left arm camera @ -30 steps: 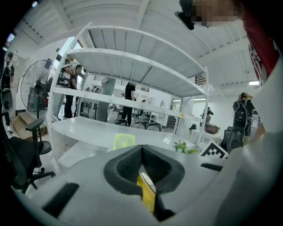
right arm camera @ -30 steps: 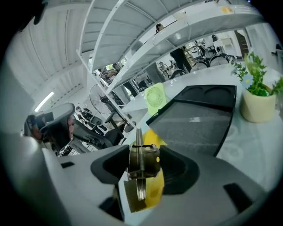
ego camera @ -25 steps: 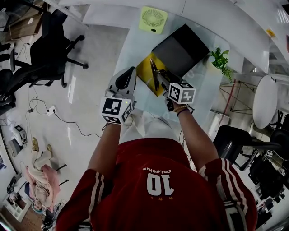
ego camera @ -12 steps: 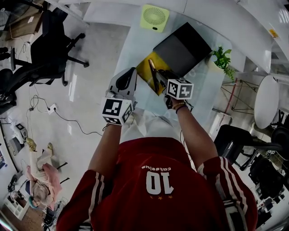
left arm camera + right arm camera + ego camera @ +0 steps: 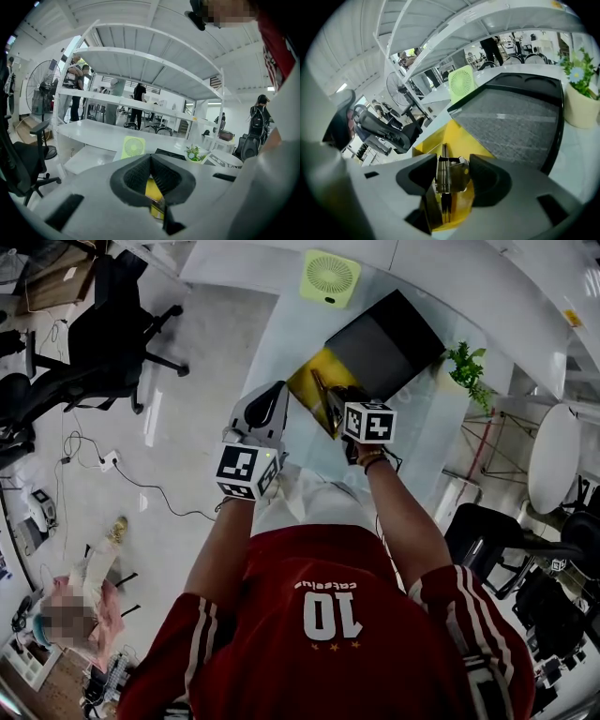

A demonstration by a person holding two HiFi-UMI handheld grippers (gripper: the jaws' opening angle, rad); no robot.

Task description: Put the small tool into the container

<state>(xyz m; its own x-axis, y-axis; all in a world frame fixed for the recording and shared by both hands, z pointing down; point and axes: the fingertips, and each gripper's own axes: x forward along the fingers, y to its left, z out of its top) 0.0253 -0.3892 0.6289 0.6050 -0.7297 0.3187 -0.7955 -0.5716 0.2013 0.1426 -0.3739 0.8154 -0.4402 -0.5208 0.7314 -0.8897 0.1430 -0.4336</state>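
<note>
Right gripper (image 5: 450, 174): clamped on the small tool (image 5: 442, 185), a slim metal piece gripped across its middle.
Left gripper (image 5: 151, 164): jaws pressed together, nothing held.
Tool position: held over the yellow container (image 5: 461, 136); contact with it cannot be judged.
Step in hand: transport judged nearly complete, placement pending.
Next move: lowering into the container, then jaw release, is called for.
Arm pose: both forearms are extended forward over the table (image 5: 281, 324), with the right reaching farther.

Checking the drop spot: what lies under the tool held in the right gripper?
The yellow container lies under the metal tool in the right gripper. A black panel covers its far side; the jaws hide more.
</note>
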